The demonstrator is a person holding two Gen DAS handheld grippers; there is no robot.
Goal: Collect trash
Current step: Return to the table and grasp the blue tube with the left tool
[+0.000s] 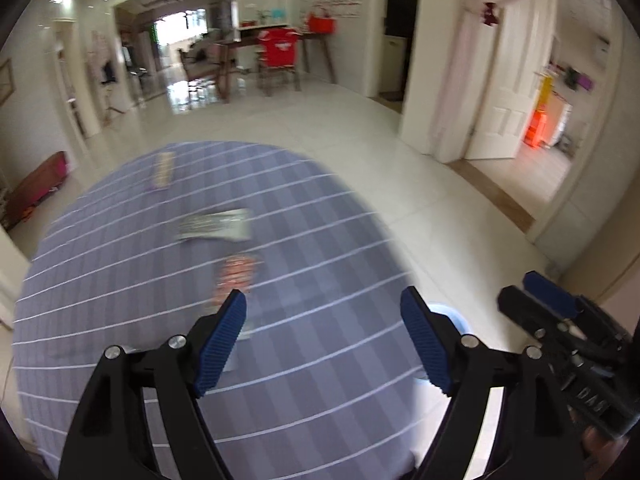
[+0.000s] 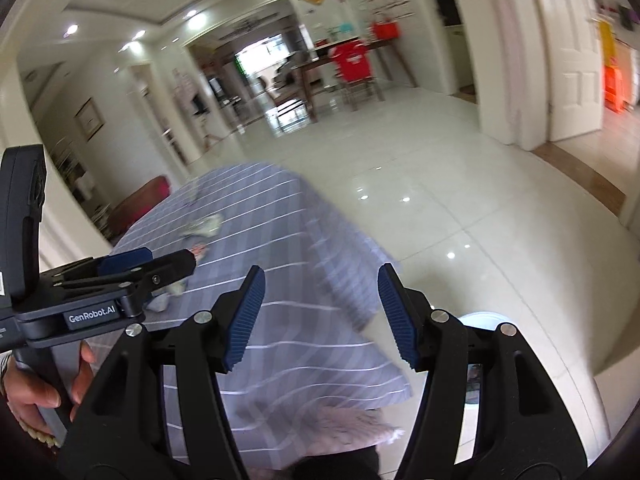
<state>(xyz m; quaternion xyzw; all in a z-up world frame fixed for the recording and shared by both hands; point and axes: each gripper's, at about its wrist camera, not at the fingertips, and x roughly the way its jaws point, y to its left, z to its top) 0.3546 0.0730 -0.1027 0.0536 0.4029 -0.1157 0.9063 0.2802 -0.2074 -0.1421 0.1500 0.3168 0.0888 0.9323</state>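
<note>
i see my left gripper with its blue-padded jaws apart and nothing between them, above a table draped in a grey-blue cloth with thin white stripes. blurred trash lies on the cloth: a flat silver-grey wrapper near the middle and an orange-pink wrapper just beyond my left fingers. my right gripper also has its jaws apart and empty, over the table's edge, beside a pale blue round bin on the glossy white tiled floor.

striped cloth tablecloth, glossy tiled floor, ribbed fingers
</note>
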